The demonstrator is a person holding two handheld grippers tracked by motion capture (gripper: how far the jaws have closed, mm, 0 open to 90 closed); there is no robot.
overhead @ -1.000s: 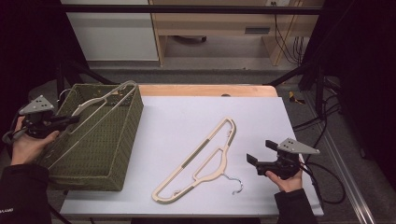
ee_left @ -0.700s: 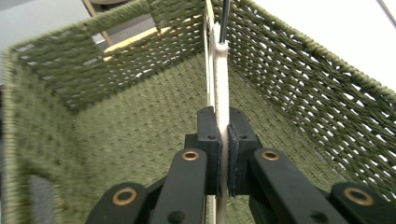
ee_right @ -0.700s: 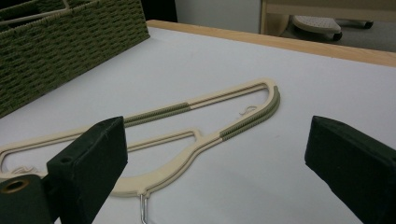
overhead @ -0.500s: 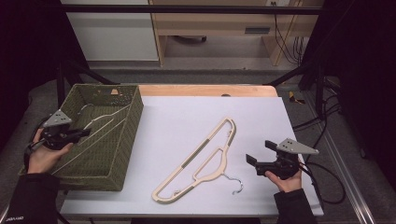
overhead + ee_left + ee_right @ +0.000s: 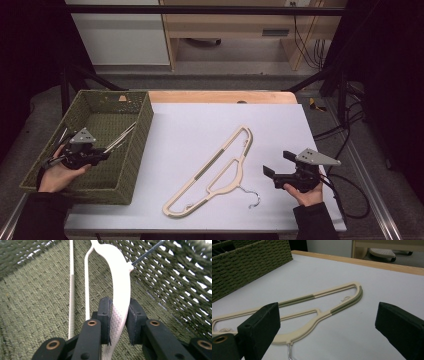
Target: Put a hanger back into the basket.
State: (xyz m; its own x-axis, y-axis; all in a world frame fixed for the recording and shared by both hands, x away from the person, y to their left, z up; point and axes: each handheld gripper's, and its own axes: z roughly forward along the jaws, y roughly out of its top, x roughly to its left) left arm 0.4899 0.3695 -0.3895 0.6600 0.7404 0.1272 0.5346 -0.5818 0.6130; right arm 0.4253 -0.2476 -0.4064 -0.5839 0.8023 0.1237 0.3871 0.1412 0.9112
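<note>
Inside basket (image 5: pixel 131 150), left gripper (image 5: pixel 119 317) jaws just eased apart; pad contact on white hanger (image 5: pixel 120 285) unclear, its hook cropped. Right gripper (image 5: pixel 276 166) wide open.

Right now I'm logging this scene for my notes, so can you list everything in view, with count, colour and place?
Hanger in basket: one, cream, inside the basket, between the left jaws.
Hanger on table: one, cream with olive grip strips and a metal hook, flat mid-table.
Basket: one, olive green woven, left part of the table.
Table: one, white top with a wooden far edge.
Cabinet: one, white, on the floor behind the table.
Left hand-held gripper: one, black with a grey plate, inside the basket; its jaws have just been opening, the hanger between them.
Right hand-held gripper: one, black with a grey plate, open, right of the table hanger.
</note>
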